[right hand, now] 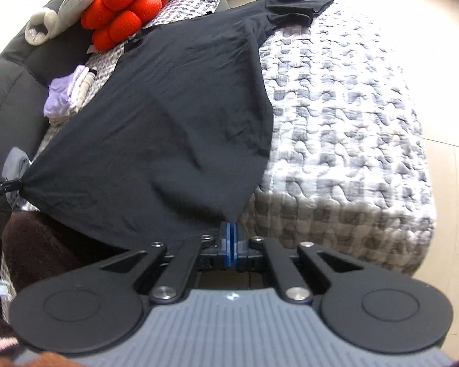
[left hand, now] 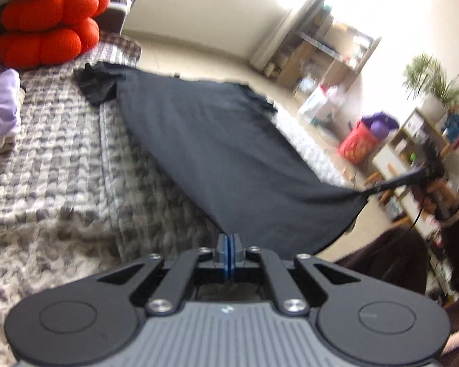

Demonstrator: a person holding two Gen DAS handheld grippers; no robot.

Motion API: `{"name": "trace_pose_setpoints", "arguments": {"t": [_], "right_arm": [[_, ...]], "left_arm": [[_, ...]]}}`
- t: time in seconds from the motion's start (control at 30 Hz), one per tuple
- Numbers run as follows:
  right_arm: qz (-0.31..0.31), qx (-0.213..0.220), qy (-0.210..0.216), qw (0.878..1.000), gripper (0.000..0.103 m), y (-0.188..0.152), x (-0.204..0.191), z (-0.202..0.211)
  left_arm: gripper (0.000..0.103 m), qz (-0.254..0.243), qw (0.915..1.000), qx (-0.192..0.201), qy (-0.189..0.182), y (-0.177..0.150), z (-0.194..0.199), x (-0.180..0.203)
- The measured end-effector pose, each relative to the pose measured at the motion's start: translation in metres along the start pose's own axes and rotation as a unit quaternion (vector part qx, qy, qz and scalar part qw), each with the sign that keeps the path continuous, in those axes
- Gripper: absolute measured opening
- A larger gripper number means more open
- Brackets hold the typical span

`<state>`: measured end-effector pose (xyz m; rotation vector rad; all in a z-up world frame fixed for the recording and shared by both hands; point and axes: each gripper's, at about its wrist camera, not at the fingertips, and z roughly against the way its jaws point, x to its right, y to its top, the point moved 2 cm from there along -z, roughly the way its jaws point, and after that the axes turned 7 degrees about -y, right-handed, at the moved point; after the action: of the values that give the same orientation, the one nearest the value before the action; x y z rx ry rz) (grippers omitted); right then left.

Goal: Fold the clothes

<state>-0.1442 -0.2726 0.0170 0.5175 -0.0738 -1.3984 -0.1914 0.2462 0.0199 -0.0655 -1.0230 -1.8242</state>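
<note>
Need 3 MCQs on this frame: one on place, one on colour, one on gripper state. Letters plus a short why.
1. Where does the lilac folded pile lie?
A. on the floor
B. on the checked quilt, near the red cushions
C. on the shelf

2. What colour is the T-shirt?
A. white
B. red
C. black

3. How are the left gripper and right gripper?
A. each shut on a bottom corner of the shirt
B. both open above it
C. one shut, one open

B: the pile sits on the quilt below the cushions.
C: the cloth is black in both views.
A: the hem is stretched between the two closed pairs of pads.
</note>
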Motion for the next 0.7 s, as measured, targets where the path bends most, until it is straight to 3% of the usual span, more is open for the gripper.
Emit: {"name": "trace_pose_setpoints", "arguments": {"t": [0.23,0.47,0.5,0.6,0.63,0.7], "right_arm": [[0.001,-0.066,-0.014,0.998,0.002,-0.014,-0.008,-0.019],[0.025,-0.142,-0.041,0.989,0.005,-0.02,-0.016,-0.06],[0.029,-0.151,-0.045,0.987,0.015,-0.019,-0.016,-0.062],[0.038,-0.153,-0.051,0.986,0.019,-0.013,-0.016,-0.062],[0.035,-0.145,-0.045,0.988,0.034,-0.01,-0.015,-0.059],[0.034,-0.123,-0.037,0.991,0.054,-0.003,-0.014,-0.05]], "left_arm": [[0.001,0.036,0.9935,-0.099,0.042,-0.01,-0.034,-0.023],[0.002,0.032,0.9757,-0.192,0.101,-0.023,-0.068,-0.042],[0.002,0.028,0.9736,-0.2,0.107,-0.024,-0.071,-0.044],[0.01,0.025,0.9734,-0.2,0.109,-0.022,-0.07,-0.05],[0.018,0.028,0.9767,-0.188,0.101,-0.019,-0.066,-0.05],[0.037,0.029,0.9827,-0.159,0.09,-0.011,-0.057,-0.05]]}}
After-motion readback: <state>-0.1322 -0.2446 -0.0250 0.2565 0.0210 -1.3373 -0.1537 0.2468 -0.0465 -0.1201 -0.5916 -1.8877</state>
